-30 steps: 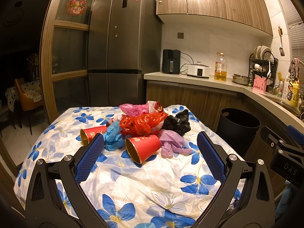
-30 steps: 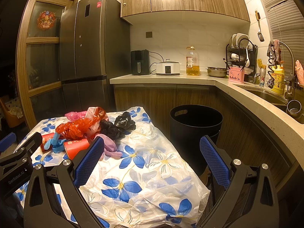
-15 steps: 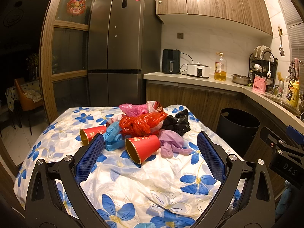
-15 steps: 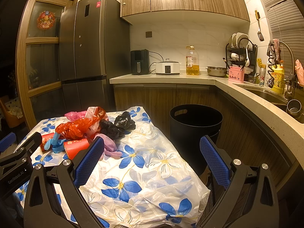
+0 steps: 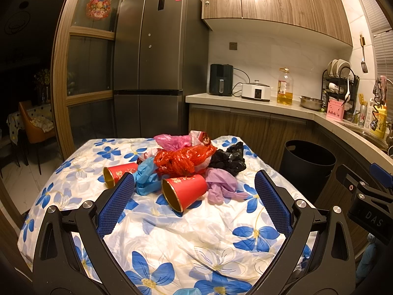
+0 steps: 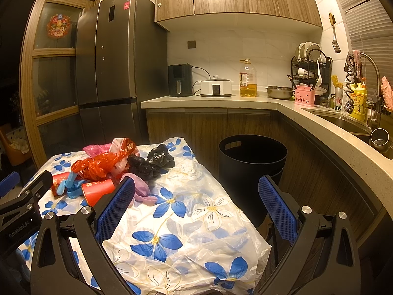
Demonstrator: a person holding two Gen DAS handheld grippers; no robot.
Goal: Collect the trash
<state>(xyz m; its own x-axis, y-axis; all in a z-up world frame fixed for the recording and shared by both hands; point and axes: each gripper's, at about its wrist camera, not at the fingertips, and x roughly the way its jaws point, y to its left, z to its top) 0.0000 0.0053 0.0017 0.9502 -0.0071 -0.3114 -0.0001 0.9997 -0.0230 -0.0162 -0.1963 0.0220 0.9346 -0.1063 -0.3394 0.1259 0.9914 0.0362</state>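
A heap of trash lies on the surface beyond both pairs of jaws: a red paper cup (image 5: pixel 186 189) on its side with its gold mouth turned toward the left gripper (image 5: pixel 194 202), a second red cup (image 5: pixel 119 172) behind that gripper's left finger, a blue glove (image 5: pixel 147 177) between the two cups, a crumpled red plastic bag (image 5: pixel 183 158) above them, a pink bag (image 5: pixel 173 140) farther back, a black bag (image 5: pixel 228 158) to the right, and a mauve glove (image 5: pixel 219 184) touching the nearer cup. The left gripper's jaws are spread wide and empty, short of the nearer cup.

The right gripper (image 6: pixel 195 204) is likewise released and holds nothing — the pile is seen past its left finger, the mauve glove just beyond that finger's tip. A black bin (image 6: pixel 253 164) stands on the floor between the right jaws, beside the floral tablecloth (image 6: pixel 186 221) that covers the surface. Wooden cabinets and a countertop (image 6: pixel 221 102) are seen behind.
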